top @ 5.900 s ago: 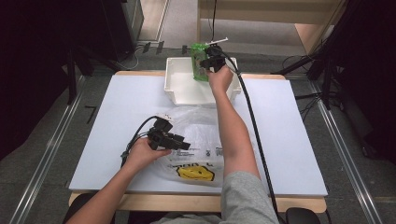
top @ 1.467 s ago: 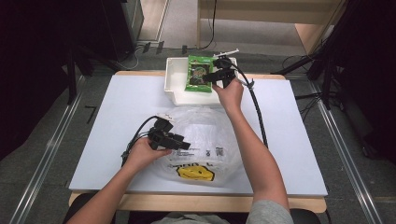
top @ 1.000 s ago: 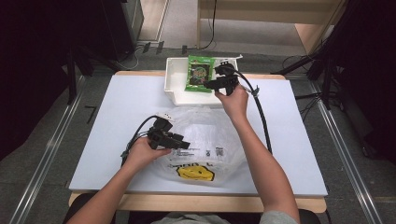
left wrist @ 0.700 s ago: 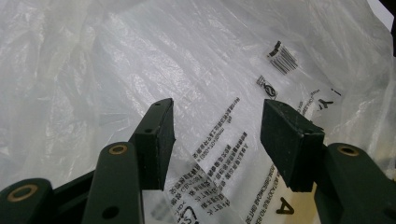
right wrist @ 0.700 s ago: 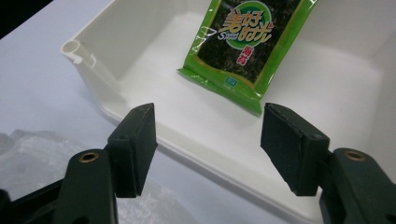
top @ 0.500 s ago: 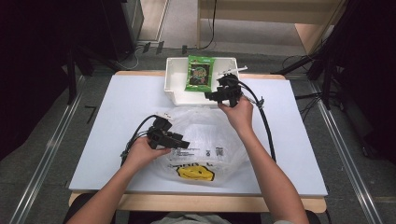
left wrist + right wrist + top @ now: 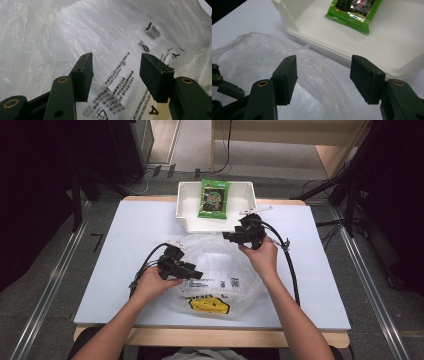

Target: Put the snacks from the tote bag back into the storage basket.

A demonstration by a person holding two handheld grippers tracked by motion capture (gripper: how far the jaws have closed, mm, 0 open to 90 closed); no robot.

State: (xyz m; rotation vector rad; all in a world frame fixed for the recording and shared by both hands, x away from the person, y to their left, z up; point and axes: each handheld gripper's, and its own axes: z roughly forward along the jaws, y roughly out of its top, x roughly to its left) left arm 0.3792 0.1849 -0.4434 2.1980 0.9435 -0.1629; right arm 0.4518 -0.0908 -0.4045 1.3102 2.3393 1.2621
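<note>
Snack packet (image 7: 213, 199): lying in white bin (image 7: 186, 212). Plastic bag (image 7: 220, 270): flat on table. Left gripper (image 7: 196, 274), right gripper (image 7: 228, 236): jaws apart, empty; bagging apparently left

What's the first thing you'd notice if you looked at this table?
The bright green snack packet jumps out, lying alone in the white tray at the table's far edge. Nearer, a crinkly clear plastic bag with a yellow smiley face lies spread in the middle, with the left tongs open over it and the right tongs open at its far edge.
</note>
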